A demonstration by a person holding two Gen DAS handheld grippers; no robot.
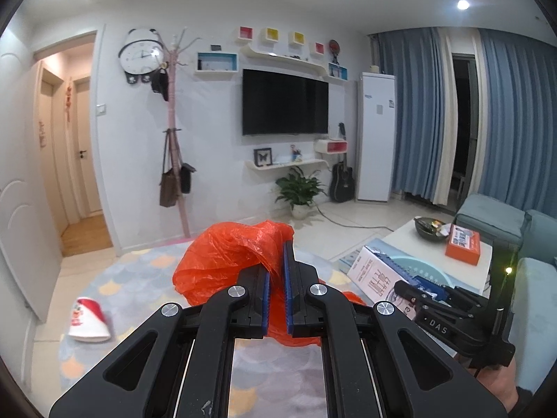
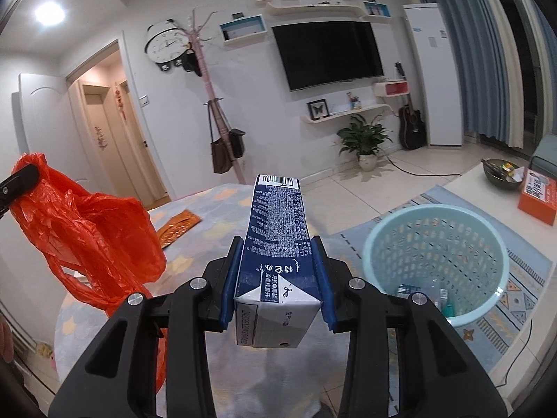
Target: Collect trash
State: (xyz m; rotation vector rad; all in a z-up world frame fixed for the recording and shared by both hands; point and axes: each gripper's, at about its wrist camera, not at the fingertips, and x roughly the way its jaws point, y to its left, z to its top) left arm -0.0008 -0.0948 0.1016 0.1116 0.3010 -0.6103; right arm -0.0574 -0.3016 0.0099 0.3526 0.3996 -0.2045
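My left gripper (image 1: 276, 275) has its 2 fingers pinched together on the orange bag (image 1: 226, 261), which billows ahead of and left of the fingers, hanging over the patterned worktop (image 1: 146, 278). My right gripper (image 2: 277, 278) has its 2 fingers clamped on the carton (image 2: 278, 244), which juts forward between them. The basket (image 2: 435, 254) sits right of those fingers, on the floor, holding a few items.
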